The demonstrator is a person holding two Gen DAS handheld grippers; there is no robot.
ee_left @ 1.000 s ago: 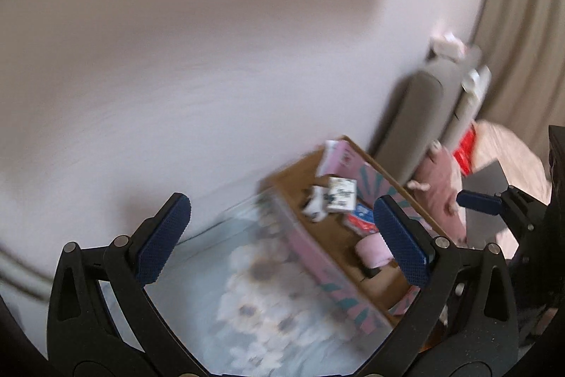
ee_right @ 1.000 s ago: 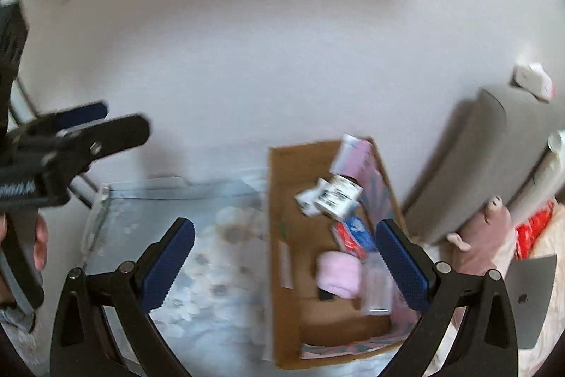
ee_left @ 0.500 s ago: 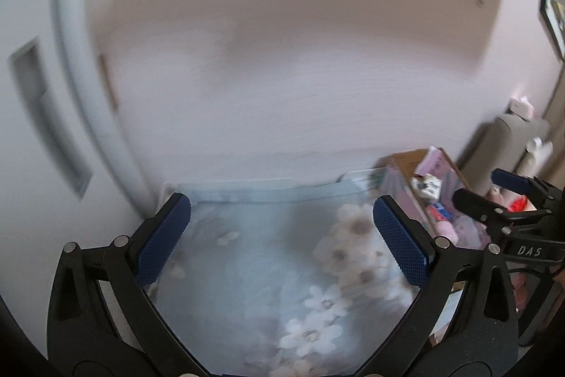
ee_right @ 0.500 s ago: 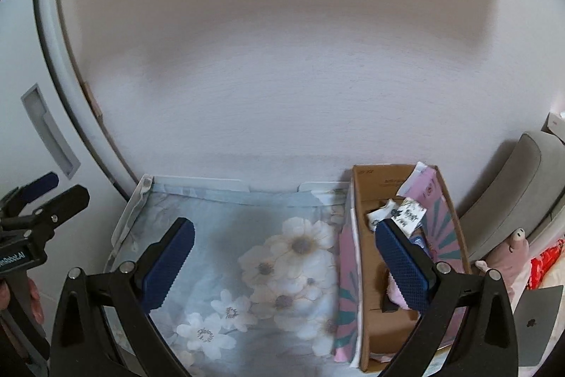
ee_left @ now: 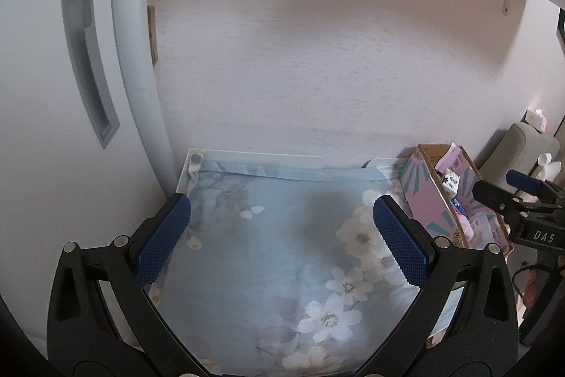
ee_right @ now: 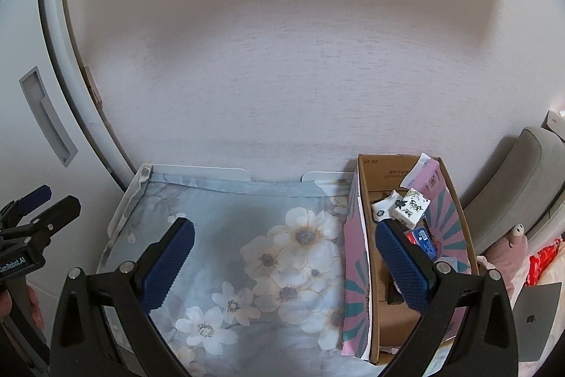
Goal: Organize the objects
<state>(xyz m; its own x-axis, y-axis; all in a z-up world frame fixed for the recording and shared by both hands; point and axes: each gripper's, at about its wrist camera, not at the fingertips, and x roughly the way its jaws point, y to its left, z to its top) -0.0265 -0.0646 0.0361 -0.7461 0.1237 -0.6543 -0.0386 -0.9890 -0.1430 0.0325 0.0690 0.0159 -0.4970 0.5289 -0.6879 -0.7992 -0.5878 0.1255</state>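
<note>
Cardboard box point(ee_right: 367, 257), open-topped with a pink printed outer wall, stands at the right end of the floral cloth point(ee_right: 268, 257) against the wall and holds the loose items: a small white printed carton point(ee_right: 411, 208), a blue-and-red packet point(ee_right: 422, 241), and a soft pink item point(ee_left: 467, 228). Both the left gripper point(ee_left: 280, 237) and the right gripper point(ee_right: 282, 262) hang above the cloth with jaws spread wide and nothing between them. Judged by appearance, the items are light; the carton is likely stiff enough to pinch across its flat faces, while the packet may crumple or slip and the box walls may flex, so grip each item mid-body.
</note>
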